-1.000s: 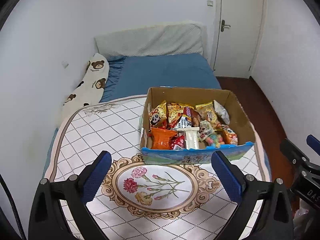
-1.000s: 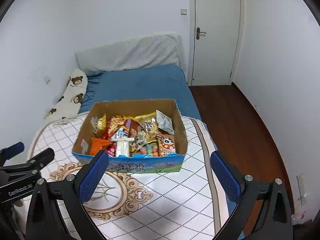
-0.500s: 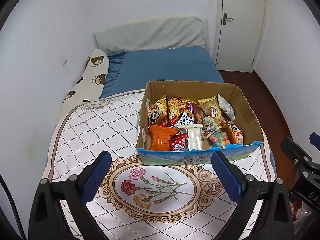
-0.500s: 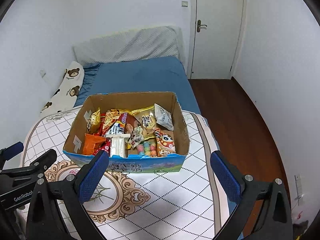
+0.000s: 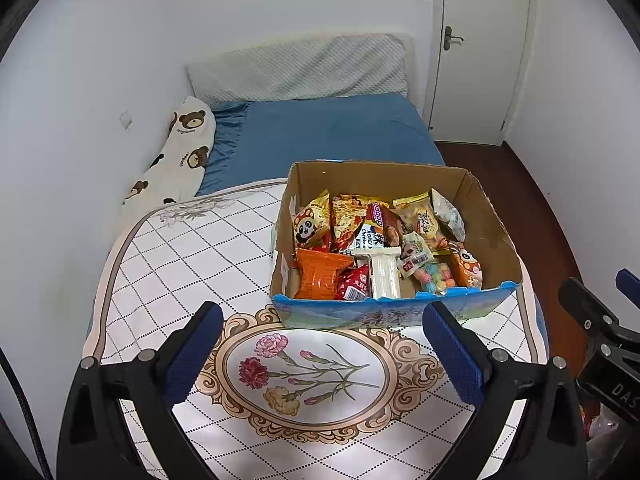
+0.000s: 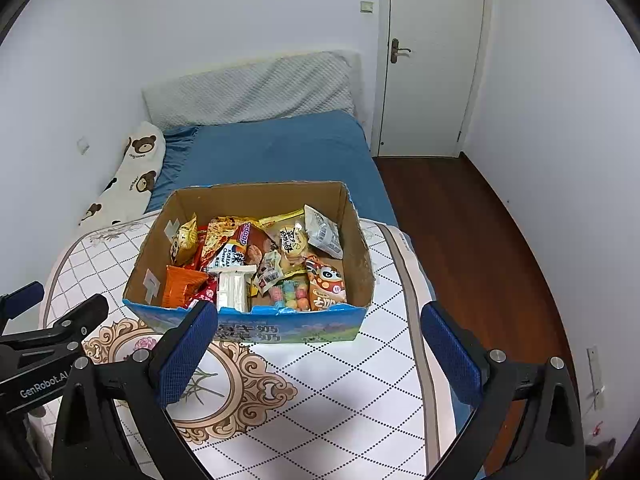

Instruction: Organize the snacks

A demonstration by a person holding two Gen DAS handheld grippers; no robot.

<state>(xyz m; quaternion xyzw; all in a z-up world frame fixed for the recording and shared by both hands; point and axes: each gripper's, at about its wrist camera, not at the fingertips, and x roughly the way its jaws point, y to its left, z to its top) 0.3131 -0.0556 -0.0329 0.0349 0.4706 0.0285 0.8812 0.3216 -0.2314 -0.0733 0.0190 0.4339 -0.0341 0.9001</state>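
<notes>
A cardboard box (image 5: 494,224) with a blue printed front stands on a white patterned mat (image 5: 168,264) on the bed; it also shows in the right wrist view (image 6: 358,240). It holds several snack packets: an orange pack (image 5: 320,274), a white bar pack (image 5: 385,276), a panda bag (image 5: 311,226) and a candy pack (image 6: 290,294). My left gripper (image 5: 322,350) is open and empty, above the mat just in front of the box. My right gripper (image 6: 318,346) is open and empty, near the box's front wall.
A blue sheet (image 5: 328,136), a grey headboard cushion (image 5: 300,68) and a bear-print pillow (image 5: 180,156) lie behind the box. A white wall runs along the left. Wooden floor (image 6: 460,220) and a closed door (image 6: 432,60) are to the right of the bed.
Both grippers have risen and tilted down a little, so I look more steeply into the box. Both stay open and empty. The box has not moved.
</notes>
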